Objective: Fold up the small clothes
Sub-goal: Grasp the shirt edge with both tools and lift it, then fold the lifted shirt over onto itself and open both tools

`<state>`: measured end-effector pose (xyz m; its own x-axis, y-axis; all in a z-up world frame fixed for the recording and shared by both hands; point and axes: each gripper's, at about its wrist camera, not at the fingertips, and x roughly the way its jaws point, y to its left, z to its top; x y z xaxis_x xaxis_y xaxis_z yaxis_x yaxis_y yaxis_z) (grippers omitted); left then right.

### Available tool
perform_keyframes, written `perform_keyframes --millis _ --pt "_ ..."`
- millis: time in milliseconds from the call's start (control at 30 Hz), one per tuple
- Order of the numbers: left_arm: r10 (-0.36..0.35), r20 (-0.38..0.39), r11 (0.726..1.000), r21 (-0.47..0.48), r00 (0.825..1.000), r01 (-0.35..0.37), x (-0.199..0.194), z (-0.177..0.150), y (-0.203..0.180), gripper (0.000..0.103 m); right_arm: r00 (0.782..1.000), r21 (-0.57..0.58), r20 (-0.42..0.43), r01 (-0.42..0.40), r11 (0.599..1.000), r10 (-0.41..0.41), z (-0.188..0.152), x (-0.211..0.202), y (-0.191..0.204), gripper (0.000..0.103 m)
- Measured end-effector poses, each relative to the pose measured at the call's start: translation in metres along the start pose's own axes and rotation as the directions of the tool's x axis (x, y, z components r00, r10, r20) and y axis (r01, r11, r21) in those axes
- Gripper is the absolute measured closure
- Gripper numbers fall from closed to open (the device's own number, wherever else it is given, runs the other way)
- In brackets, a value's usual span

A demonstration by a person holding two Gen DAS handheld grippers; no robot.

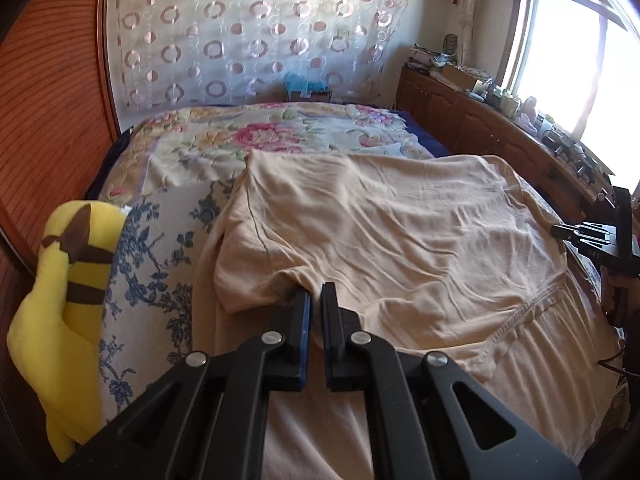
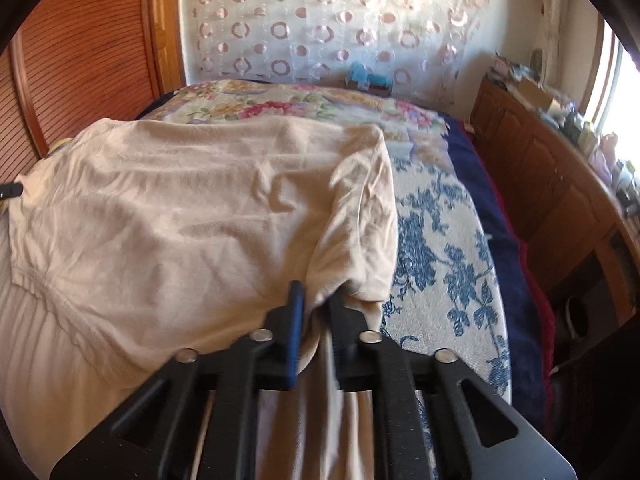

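A pale beige garment (image 1: pixel 380 220) lies spread over the bed, wrinkled, with a stitched seam near its right side. My left gripper (image 1: pixel 316 294) is shut on a bunched fold at the garment's left edge, and the cloth lifts a little there. In the right wrist view the same garment (image 2: pixel 180 200) fills the left half. My right gripper (image 2: pixel 316 296) is shut on a gathered fold at its right edge. The right gripper (image 1: pixel 560 232) also shows at the far right of the left wrist view, held by a hand (image 1: pixel 616 300). The left gripper's tip (image 2: pixel 12 191) peeks in at the left edge.
Under the garment lie a blue-and-white floral cloth (image 2: pixel 440 248) and a pink-flowered blanket (image 1: pixel 260 132). A yellow plush toy (image 1: pixel 68 280) sits at the bed's left edge by a wooden panel (image 1: pixel 48 120). A cluttered wooden cabinet (image 1: pixel 500 128) runs along the right under a window.
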<state>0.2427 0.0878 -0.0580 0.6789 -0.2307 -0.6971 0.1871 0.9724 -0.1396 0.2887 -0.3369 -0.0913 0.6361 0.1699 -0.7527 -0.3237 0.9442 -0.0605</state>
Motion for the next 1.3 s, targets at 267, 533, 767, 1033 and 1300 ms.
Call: perform_keyframes --millis 267,533,767,1033,1300 --pt "-0.006 0.059 1.000 0.003 0.998 0.006 -0.018 0.003 -0.003 0.103 0.993 -0.007 0.077 -0.084 0.996 0.084 0.010 -0.031 0.002 0.103" --pt "-0.012 0.126 1.000 -0.008 0.992 0.013 -0.052 -0.002 -0.010 0.103 0.983 -0.003 0.147 -0.107 0.994 0.106 0.010 -0.067 0.007 0.103" --pt "-0.016 0.173 1.000 -0.010 0.985 0.018 -0.087 -0.018 -0.018 0.103 0.976 -0.024 0.194 -0.095 0.995 0.098 0.000 -0.110 0.013 0.103" --pt "-0.010 0.246 1.000 -0.021 0.969 0.016 -0.146 -0.047 -0.021 0.103 0.965 -0.037 0.252 -0.067 0.997 0.074 -0.023 -0.170 0.018 0.103" --pt "-0.004 0.217 0.996 -0.087 0.976 0.023 -0.181 -0.091 -0.011 0.103 0.960 -0.030 0.270 -0.070 0.997 0.076 -0.062 -0.230 0.018 0.103"
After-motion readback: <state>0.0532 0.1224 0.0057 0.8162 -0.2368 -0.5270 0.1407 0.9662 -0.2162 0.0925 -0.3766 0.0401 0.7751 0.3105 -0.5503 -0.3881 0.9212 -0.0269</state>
